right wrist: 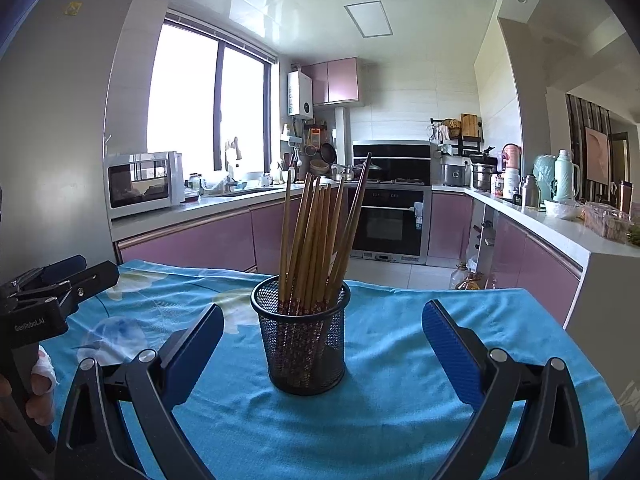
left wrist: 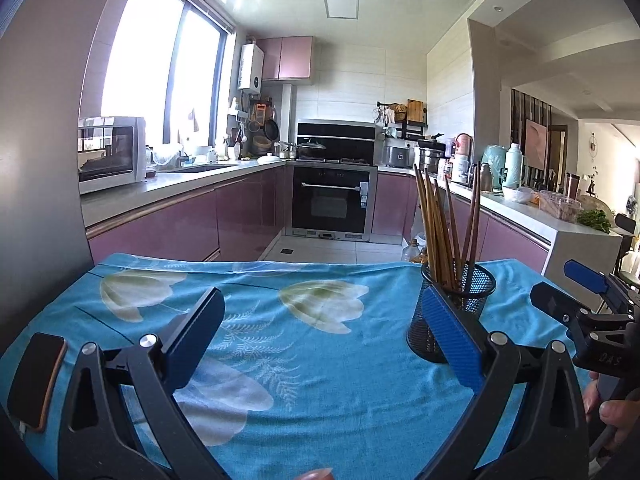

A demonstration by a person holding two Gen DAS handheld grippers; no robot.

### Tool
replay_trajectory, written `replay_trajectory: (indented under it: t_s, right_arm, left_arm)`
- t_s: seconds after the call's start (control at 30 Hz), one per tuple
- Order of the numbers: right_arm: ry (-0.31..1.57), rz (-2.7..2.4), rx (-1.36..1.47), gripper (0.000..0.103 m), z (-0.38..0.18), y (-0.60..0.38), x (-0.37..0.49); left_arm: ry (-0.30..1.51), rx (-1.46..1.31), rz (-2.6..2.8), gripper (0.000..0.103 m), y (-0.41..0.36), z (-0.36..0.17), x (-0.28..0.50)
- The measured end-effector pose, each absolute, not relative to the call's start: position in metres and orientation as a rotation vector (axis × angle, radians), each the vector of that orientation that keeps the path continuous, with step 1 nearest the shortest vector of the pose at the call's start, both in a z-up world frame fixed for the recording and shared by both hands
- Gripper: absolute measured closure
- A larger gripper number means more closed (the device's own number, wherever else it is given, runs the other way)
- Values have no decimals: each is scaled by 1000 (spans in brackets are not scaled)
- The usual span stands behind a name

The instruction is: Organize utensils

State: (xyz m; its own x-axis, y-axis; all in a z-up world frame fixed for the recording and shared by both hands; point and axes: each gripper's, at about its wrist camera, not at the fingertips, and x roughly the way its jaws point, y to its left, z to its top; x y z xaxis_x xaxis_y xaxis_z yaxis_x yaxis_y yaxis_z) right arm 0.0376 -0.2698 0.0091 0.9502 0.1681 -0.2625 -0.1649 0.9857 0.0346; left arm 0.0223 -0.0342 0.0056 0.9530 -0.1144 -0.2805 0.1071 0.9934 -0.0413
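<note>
nearest the right wrist camera, the right gripper (right wrist: 323, 322) stands with its jaws spread wide, blue ribbed pads facing inward, nothing pressed between them. the mesh cup (right wrist: 302, 346) sits on the cloth in the gap ahead of the fingers, clear of both pads. in the left wrist view the left gripper (left wrist: 320, 304) is likewise spread wide over bare cloth and holds nothing; its right finger overlaps the cup in the picture, though whether it touches cannot be told.

the cup is black wire mesh, round, with a rolled rim, standing upright on the blue tablecloth (right wrist: 400, 400), which is printed with pale flowers and fern sprigs. through the mesh the lower ends of the chopsticks (right wrist: 316, 240) show a dark red speckled pattern. above the rim they are plain brown wood, a loose bundle fanned outward, most leaning slightly right, one darker stick tilted furthest to the right. in the left wrist view the cup stands toward the table's far right corner.

a dark phone (left wrist: 38, 380) lies at the cloth's left edge.

beyond the table runs a kitchen with pink cabinets (right wrist: 208, 240), a white microwave (right wrist: 140, 184) on the left counter, a bright window (right wrist: 188, 100) above it, and a black oven (right wrist: 390, 220) at the far wall.
</note>
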Motion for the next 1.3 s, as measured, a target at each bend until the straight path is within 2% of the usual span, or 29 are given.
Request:
replay_trajectory:
  t_s: [1.3]
  right_arm:
    - [241,163,8,7,13,-262,34]
  left_arm:
    - [257,-19,-89,6,-33,7,16]
